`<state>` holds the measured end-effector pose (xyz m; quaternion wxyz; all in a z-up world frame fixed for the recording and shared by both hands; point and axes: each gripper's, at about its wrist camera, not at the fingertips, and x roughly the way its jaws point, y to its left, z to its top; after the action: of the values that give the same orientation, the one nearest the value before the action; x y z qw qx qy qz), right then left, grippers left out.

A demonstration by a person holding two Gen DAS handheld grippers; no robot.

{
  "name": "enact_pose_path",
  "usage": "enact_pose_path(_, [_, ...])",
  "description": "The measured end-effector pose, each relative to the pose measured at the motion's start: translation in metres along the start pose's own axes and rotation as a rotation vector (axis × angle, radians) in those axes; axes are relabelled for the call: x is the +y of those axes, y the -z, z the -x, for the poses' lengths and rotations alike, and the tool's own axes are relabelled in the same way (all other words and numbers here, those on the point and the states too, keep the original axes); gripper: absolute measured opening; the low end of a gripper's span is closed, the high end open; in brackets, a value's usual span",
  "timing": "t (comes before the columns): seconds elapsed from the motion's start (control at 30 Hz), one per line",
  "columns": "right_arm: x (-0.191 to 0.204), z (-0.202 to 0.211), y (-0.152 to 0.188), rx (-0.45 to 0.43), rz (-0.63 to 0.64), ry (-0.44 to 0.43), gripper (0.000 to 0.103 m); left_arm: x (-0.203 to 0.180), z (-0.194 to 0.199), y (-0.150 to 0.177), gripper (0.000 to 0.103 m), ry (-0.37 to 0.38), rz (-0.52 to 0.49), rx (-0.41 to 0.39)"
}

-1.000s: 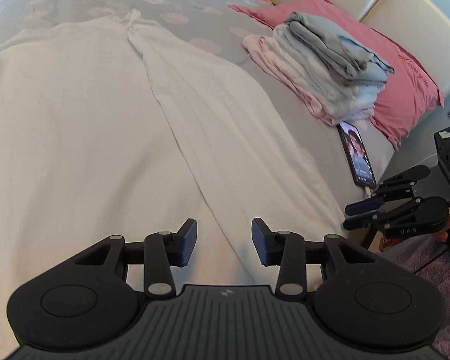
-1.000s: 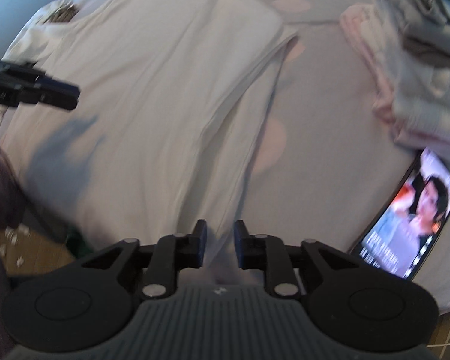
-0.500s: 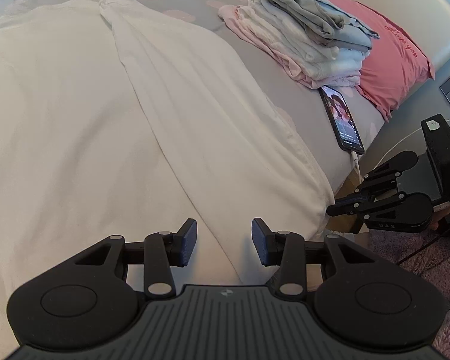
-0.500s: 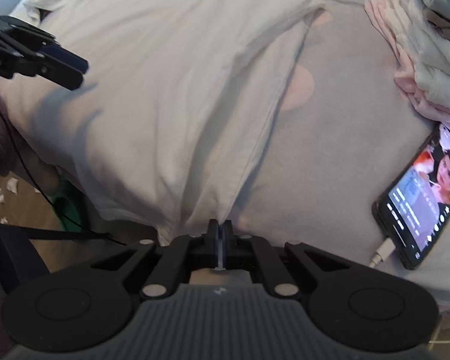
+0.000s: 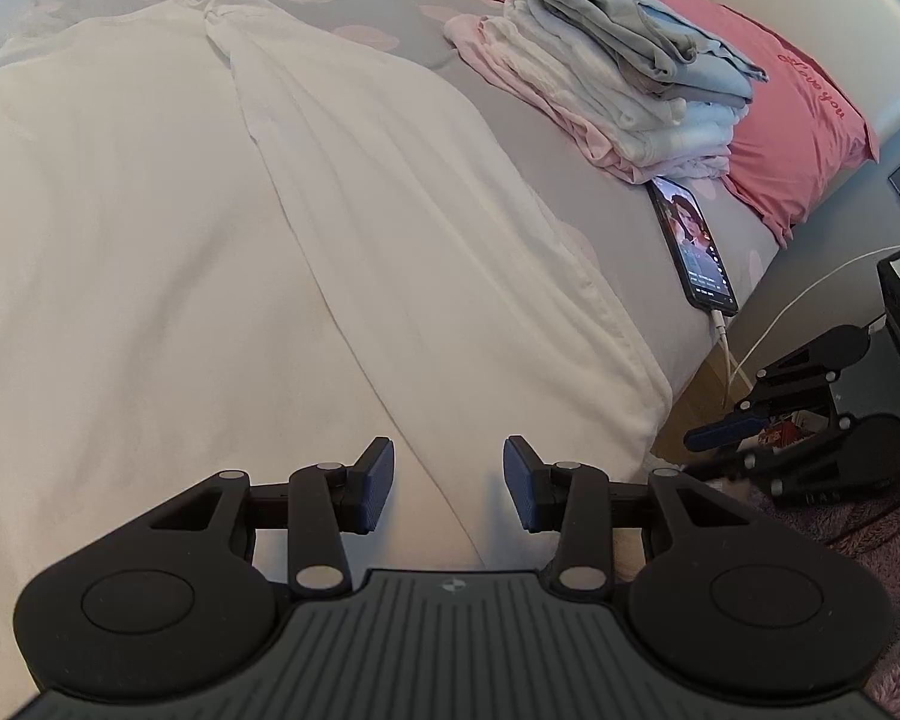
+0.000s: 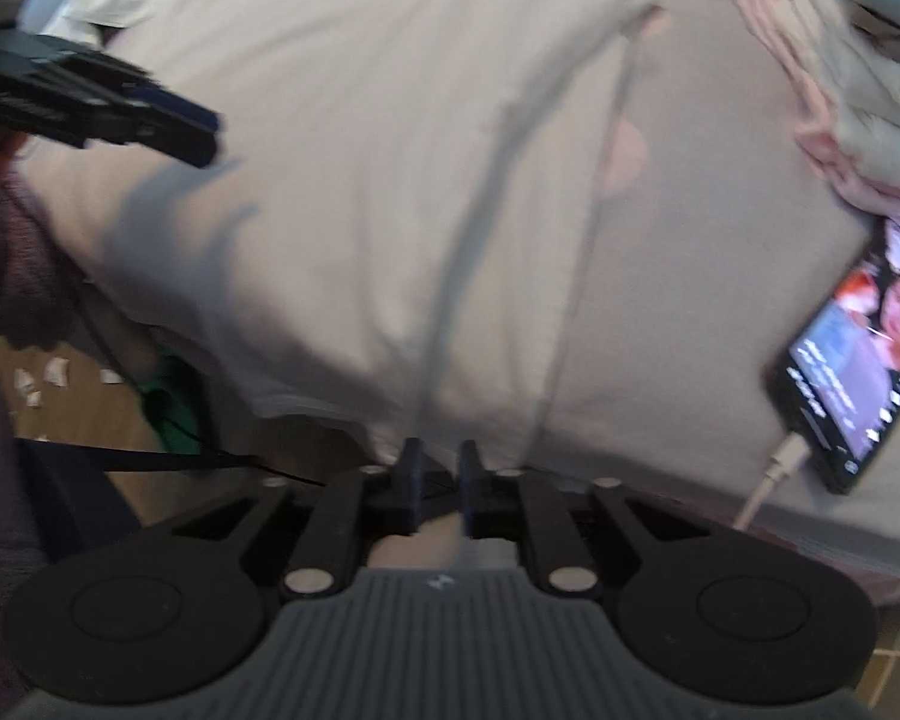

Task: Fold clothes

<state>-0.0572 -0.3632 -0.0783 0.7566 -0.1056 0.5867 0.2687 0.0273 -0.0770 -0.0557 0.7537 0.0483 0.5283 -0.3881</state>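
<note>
A large white garment (image 5: 210, 240) lies spread flat on the grey bed, with a long crease running down its middle. My left gripper (image 5: 449, 480) hovers open just above its near hem, nothing between the pads. The right wrist view is blurred: my right gripper (image 6: 438, 486) sits at the hem of the garment (image 6: 360, 180) near its right corner, jaws a narrow gap apart with no cloth clearly held. From the left wrist view the right gripper (image 5: 714, 432) is beside the bed edge, just off the garment's corner. The left gripper (image 6: 198, 132) shows at upper left.
A stack of folded clothes (image 5: 618, 78) rests against a pink pillow (image 5: 810, 114) at the headboard. A phone (image 5: 696, 252) with a lit screen lies near the bed edge, its white cable (image 5: 798, 300) trailing to the floor. A black box stands at the far right.
The right gripper, fully shut half a second ago, now has its fingers slightly apart and is moving. The left gripper has drifted a little over the hem, still open.
</note>
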Motion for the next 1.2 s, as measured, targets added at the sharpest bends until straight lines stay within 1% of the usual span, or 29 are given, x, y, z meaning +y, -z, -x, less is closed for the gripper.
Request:
enact_pose_path(0.13, [0.011,-0.001,-0.001,-0.022,0.018,-0.071,0.028,-0.002,0.000,-0.002,0.037,0.003,0.000,-0.007])
enact_pose_path(0.23, [0.009,-0.016,-0.004,-0.005,-0.016,-0.094,0.029,-0.005,0.001,-0.006,0.037,0.007,-0.014,-0.009])
enact_pose_path(0.27, [0.008,-0.020,-0.005,-0.005,-0.034,-0.102,0.030,-0.006,0.001,-0.010,0.037,0.008,-0.023,-0.009])
enact_pose_path(0.3, [0.007,-0.024,-0.005,-0.011,-0.056,-0.110,0.036,-0.008,0.001,-0.015,0.037,0.011,-0.033,-0.010])
enact_pose_path(0.37, [0.002,-0.029,-0.008,-0.032,-0.092,-0.116,0.039,-0.013,0.002,-0.031,0.037,0.015,-0.056,-0.019])
enact_pose_path(0.4, [0.000,-0.031,-0.011,-0.041,-0.109,-0.118,0.037,-0.015,0.002,-0.040,0.038,0.013,-0.069,-0.024])
enact_pose_path(0.43, [-0.002,-0.033,-0.013,-0.036,-0.125,-0.121,0.032,-0.019,0.002,-0.053,0.038,0.007,-0.093,-0.030])
enact_pose_path(0.47, [-0.003,-0.036,-0.015,-0.022,-0.140,-0.125,0.008,-0.023,0.002,-0.066,0.038,0.000,-0.119,-0.036])
enact_pose_path(0.5, [-0.003,-0.036,-0.016,-0.011,-0.144,-0.127,0.003,-0.028,0.001,-0.081,0.038,-0.010,-0.151,-0.046])
enact_pose_path(0.57, [0.000,-0.036,-0.018,0.005,-0.139,-0.126,0.003,-0.037,-0.003,-0.115,0.038,-0.037,-0.195,-0.065])
enact_pose_path(0.7, [0.002,-0.031,-0.021,0.019,-0.143,-0.132,0.003,-0.045,-0.029,-0.178,0.038,-0.048,-0.184,-0.053])
enact_pose_path(0.77, [0.005,-0.035,-0.021,0.019,-0.153,-0.152,0.003,-0.046,-0.047,-0.203,0.038,-0.051,-0.163,-0.037])
enact_pose_path(0.87, [0.002,-0.040,-0.022,0.021,-0.168,-0.177,0.003,-0.047,-0.079,-0.234,0.038,-0.066,-0.130,0.014])
enact_pose_path(0.9, [0.002,-0.042,-0.021,0.023,-0.173,-0.182,0.003,-0.047,-0.092,-0.242,0.038,-0.081,-0.123,0.042])
enact_pose_path(1.0, [0.001,-0.046,-0.020,0.027,-0.185,-0.193,0.003,-0.046,-0.126,-0.257,0.038,-0.147,-0.114,0.107])
enact_pose_path(1.03, [0.000,-0.047,-0.020,0.026,-0.188,-0.197,0.003,-0.046,-0.136,-0.260,0.038,-0.158,-0.116,0.124])
enact_pose_path(1.07, [-0.002,-0.046,-0.020,0.020,-0.192,-0.203,0.008,-0.048,-0.145,-0.262,0.038,-0.166,-0.125,0.139])
enact_pose_path(1.1, [-0.005,-0.045,-0.021,0.012,-0.196,-0.210,0.009,-0.049,-0.153,-0.263,0.037,-0.192,-0.138,0.158])
enact_pose_path(1.17, [-0.009,-0.046,-0.019,0.003,-0.205,-0.225,0.010,-0.052,-0.168,-0.265,0.024,-0.250,-0.166,0.196])
enact_pose_path(1.2, [-0.011,-0.047,-0.018,-0.001,-0.209,-0.232,0.011,-0.052,-0.172,-0.265,0.022,-0.269,-0.179,0.206])
